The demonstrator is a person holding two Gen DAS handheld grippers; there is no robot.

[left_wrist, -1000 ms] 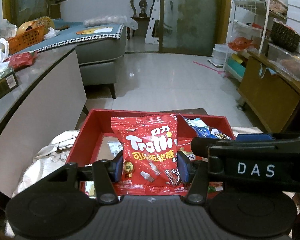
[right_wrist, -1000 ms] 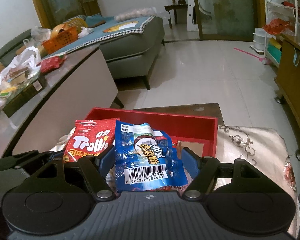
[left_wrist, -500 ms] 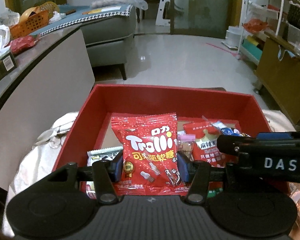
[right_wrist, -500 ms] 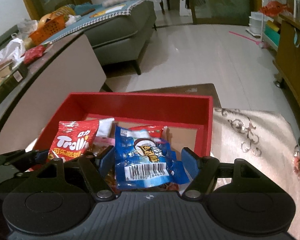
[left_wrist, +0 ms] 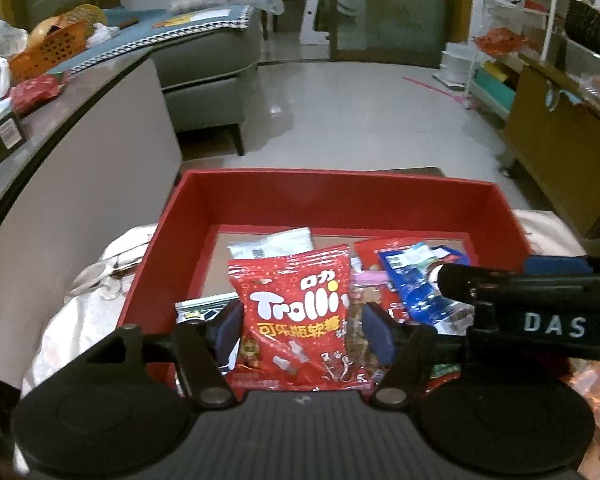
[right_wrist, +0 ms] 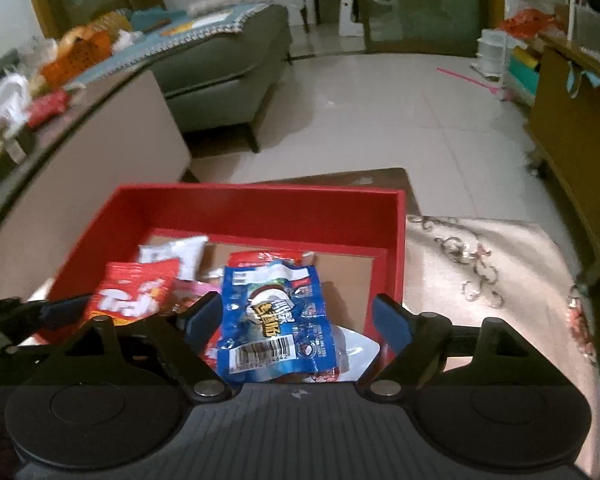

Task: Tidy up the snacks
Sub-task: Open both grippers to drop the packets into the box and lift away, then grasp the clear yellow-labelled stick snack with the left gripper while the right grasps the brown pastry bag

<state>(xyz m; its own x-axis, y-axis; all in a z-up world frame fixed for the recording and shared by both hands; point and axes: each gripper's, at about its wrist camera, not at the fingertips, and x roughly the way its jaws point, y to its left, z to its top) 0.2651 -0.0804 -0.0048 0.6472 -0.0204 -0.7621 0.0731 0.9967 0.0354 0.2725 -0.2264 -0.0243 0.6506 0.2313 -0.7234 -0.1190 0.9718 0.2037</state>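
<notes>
A red box (left_wrist: 340,179) (right_wrist: 260,191) stands on a cloth-covered table and holds several snack packets. A red Trolli gummy bag (left_wrist: 296,320) lies inside it between the fingers of my left gripper (left_wrist: 302,330). Those jaws are opening, and the pads stand just off the bag's edges. In the right wrist view a blue cookie bag (right_wrist: 272,320) rests in the box between the fingers of my right gripper (right_wrist: 296,322). Its jaws are also opening, with a wide gap on the right side. The Trolli gummy bag (right_wrist: 130,298) shows blurred at the left there.
Beige embroidered tablecloth (right_wrist: 492,280) lies right of the box. A long counter (left_wrist: 60,128) with more snack bags runs along the left. Behind it are a grey sofa (left_wrist: 208,64) and an orange basket (left_wrist: 48,50). A wooden cabinet (left_wrist: 560,136) and a wire rack stand at the right.
Both grippers came down over the red box with their bags. Both pairs of jaws have widened, and the Trolli bag and the blue bag now rest among the packets in the box.
</notes>
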